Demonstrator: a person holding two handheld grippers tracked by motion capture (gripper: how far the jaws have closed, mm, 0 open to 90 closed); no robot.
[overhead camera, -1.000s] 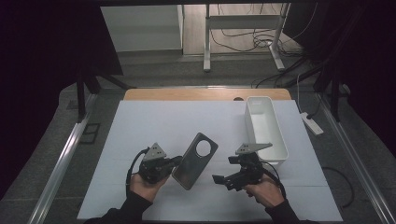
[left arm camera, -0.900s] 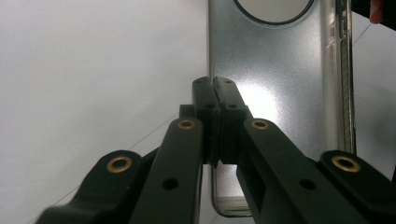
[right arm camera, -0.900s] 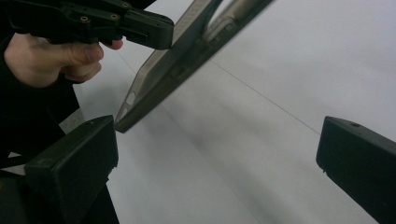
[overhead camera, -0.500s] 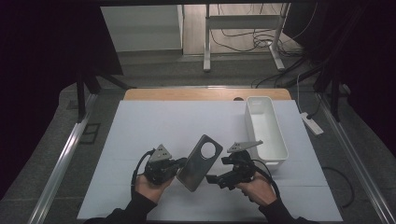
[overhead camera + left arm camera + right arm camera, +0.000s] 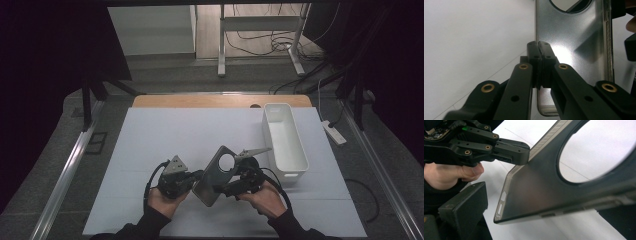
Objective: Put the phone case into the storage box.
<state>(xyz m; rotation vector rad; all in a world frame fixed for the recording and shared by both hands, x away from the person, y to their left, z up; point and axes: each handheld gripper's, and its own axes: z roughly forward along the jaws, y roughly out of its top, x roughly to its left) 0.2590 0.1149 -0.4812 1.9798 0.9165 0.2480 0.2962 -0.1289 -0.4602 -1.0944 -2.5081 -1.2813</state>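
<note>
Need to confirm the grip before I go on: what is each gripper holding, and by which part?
The left gripper is shut on the long side edge of the phone case. The right gripper is at the opposite edge; whether it grips cannot be told.

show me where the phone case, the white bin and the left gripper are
phone case (image 5: 214, 178), high view, on its flat back below the round hole
white bin (image 5: 301, 159), high view, on its right rim
left gripper (image 5: 538, 50), left gripper view, at its closed fingertips
</note>
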